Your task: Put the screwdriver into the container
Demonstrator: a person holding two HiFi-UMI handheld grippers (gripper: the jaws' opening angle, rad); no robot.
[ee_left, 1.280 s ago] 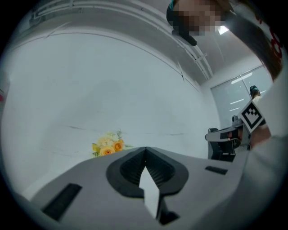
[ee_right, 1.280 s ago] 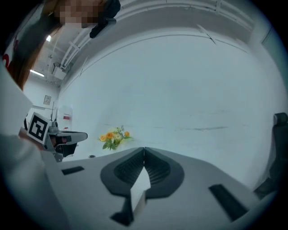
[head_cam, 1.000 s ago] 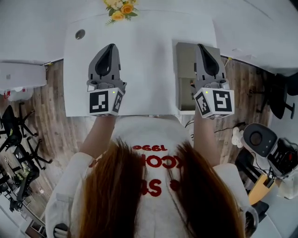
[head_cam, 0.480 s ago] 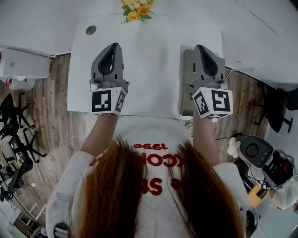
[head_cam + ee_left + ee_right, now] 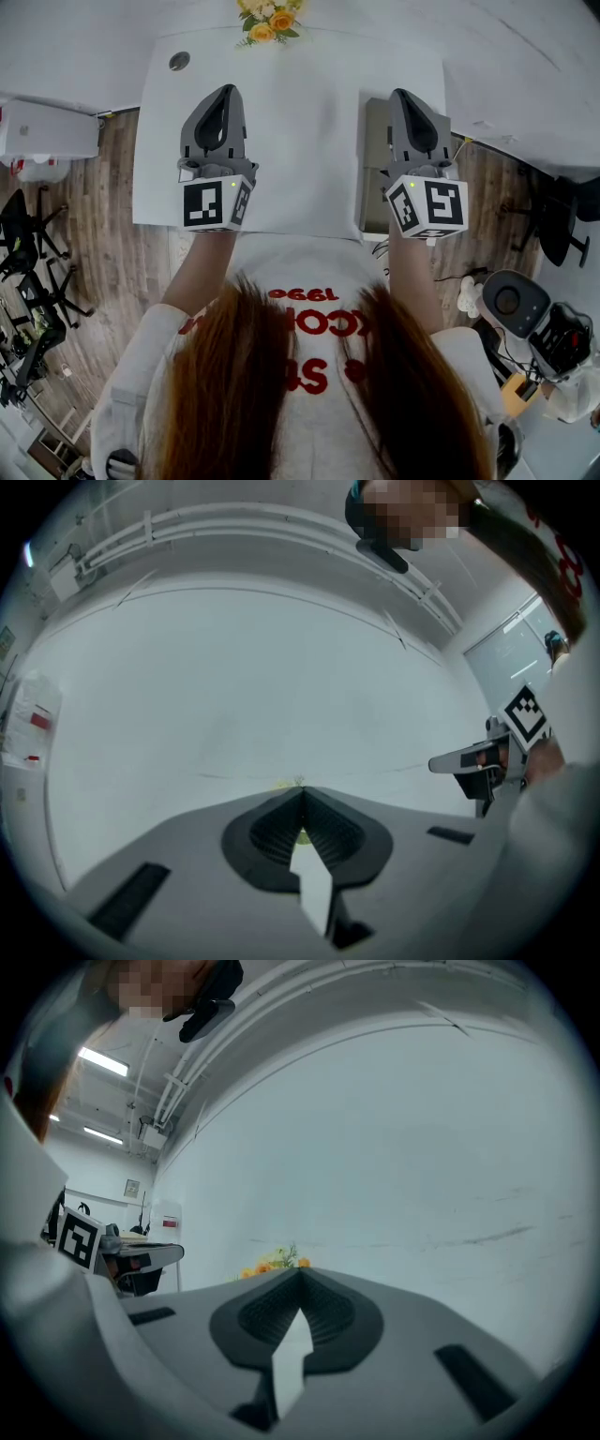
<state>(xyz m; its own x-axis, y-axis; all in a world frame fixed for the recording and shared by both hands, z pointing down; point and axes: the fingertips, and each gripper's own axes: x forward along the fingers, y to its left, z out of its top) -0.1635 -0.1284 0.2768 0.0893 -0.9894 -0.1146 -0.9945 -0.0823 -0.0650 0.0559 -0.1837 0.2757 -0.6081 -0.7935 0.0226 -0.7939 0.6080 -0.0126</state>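
Observation:
A flat grey container (image 5: 373, 159) lies on the right part of the white table (image 5: 300, 122). My right gripper (image 5: 404, 94) hovers over it and hides most of it, its jaws pressed together with nothing between them (image 5: 300, 1272). My left gripper (image 5: 225, 91) hangs over the table's left half, likewise shut and empty (image 5: 302, 789). Both gripper views look level across the table toward a pale wall. No screwdriver shows in any view.
A bunch of orange and yellow flowers (image 5: 267, 19) stands at the table's far edge, also in the right gripper view (image 5: 272, 1265). A round cable hole (image 5: 178, 61) sits at the far left corner. Office chairs (image 5: 28, 272) and gear (image 5: 525, 300) crowd the floor on both sides.
The head view has shifted a little, so the table sits slightly differently in the frame. Both grippers keep nearly the same place over the table, jaws still together.

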